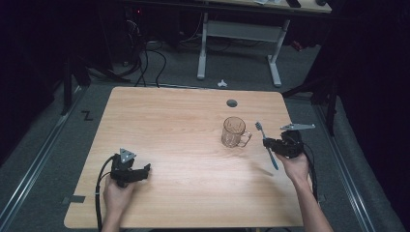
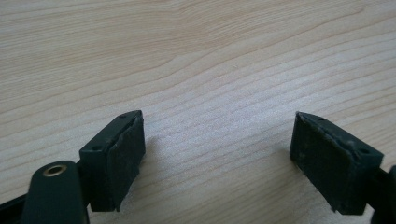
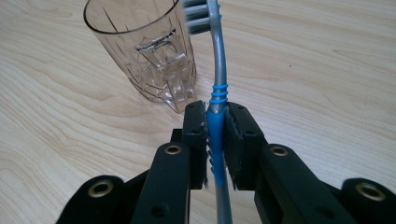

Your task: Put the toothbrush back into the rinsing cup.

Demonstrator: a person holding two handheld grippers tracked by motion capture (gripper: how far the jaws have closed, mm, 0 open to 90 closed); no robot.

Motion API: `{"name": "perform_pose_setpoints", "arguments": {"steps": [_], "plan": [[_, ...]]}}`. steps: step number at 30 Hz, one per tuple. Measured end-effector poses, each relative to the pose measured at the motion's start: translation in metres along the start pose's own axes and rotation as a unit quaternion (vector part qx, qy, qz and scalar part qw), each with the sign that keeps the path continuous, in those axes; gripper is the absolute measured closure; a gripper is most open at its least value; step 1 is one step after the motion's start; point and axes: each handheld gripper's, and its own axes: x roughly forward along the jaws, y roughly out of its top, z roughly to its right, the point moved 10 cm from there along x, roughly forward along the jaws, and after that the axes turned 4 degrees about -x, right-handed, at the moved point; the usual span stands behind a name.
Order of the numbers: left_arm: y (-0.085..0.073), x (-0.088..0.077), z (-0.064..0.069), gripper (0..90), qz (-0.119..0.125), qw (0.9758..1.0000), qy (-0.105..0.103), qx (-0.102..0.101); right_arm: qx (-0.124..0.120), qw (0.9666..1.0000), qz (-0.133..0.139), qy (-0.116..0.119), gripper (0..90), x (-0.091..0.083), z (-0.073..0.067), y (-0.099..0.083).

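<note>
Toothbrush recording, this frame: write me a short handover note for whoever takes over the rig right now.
Right tool: shut on the blue and grey plastic toothbrush, gripped at its blue handle, bristle end pointing toward the clear faceted plastic mug.
Left tool: open, nothing between its jaws, resting low over the light wooden table at the near left.
Mug stands upright on the table, apart from the brush, nothing in it.
Done: toothbrush picked up.
Left, probably: put the brush into the mug and let go.

The toothbrush (image 3: 218, 93) head is cut off by the right gripper view's top edge.
</note>
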Motion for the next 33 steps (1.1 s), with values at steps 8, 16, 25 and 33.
{"name": "perform_pose_setpoints", "arguments": {"steps": [8, 16, 25, 33], "plan": [[0.000, 0.000, 0.000, 18.6, 0.000, 1.0000, 0.000, 0.000, -0.010, 0.9999, 0.013, 0.002, 79.2, -0.004, -0.005, 0.009], [0.000, 0.000, 0.000, 18.6, 0.000, 1.0000, 0.000, 0.000, -0.010, 0.9993, 0.034, 0.006, 79.4, -0.006, -0.006, 0.016], [0.000, 0.000, 0.000, 18.6, 0.000, 1.0000, 0.000, 0.000, -0.022, 0.9988, 0.042, 0.012, 79.6, -0.008, -0.013, 0.029], [0.000, 0.000, 0.000, 18.6, 0.000, 1.0000, 0.000, 0.000, -0.037, 0.9977, 0.052, 0.020, 79.6, -0.010, -0.022, 0.044]]}}
